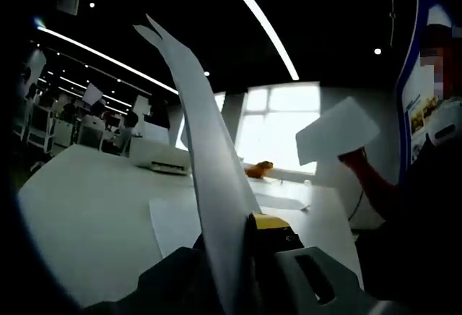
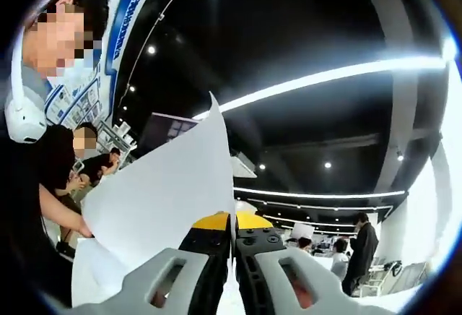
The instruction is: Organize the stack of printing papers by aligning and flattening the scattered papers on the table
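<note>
Left gripper (image 1: 245,239), lower centre of left gripper view: you are pinching a paper sheet (image 1: 206,156) edge-on, rising toward upper left. White table (image 1: 86,206) lying behind, another loose sheet (image 1: 173,225) resting on it.

Right gripper (image 2: 232,230), bottom centre of right gripper view: jaws are pressing together on a second sheet (image 2: 155,199), fanning leftward.

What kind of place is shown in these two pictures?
Probably a large open office or hall: long ceiling light strips, a white table with paper sheets, printed wall posters, and other people at desks behind.
</note>
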Tool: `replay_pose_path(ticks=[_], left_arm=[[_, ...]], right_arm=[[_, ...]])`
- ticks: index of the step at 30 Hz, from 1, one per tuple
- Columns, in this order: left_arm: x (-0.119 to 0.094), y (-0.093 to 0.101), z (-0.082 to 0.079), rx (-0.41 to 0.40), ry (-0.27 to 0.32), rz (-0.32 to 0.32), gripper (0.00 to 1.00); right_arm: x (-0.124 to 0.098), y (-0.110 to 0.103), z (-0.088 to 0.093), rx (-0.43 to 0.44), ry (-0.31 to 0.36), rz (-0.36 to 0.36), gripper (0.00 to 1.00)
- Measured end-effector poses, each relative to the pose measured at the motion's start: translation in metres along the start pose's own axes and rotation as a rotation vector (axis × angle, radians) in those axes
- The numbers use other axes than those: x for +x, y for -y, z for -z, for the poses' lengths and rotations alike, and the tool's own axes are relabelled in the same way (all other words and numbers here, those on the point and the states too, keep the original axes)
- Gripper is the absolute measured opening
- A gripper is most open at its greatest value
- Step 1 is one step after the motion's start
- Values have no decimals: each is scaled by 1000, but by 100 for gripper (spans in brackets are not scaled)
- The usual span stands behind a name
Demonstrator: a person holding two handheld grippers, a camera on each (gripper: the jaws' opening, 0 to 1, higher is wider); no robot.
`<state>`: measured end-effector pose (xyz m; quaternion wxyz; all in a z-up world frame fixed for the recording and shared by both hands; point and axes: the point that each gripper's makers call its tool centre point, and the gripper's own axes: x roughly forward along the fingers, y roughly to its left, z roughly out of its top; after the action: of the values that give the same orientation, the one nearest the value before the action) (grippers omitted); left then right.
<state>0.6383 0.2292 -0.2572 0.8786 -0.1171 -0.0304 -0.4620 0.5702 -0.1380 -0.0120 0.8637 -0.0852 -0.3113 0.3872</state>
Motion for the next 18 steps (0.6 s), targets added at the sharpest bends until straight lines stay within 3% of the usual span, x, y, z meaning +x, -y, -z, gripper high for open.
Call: replay_pose_path(ticks=[12,18], left_arm=[[0,1,0,0,2,1,7],[0,1,0,4,4,1,7]], right_arm=[[7,-12,3,-10,-41,-61,0],[11,-26,5,-60,-95,-154,0]])
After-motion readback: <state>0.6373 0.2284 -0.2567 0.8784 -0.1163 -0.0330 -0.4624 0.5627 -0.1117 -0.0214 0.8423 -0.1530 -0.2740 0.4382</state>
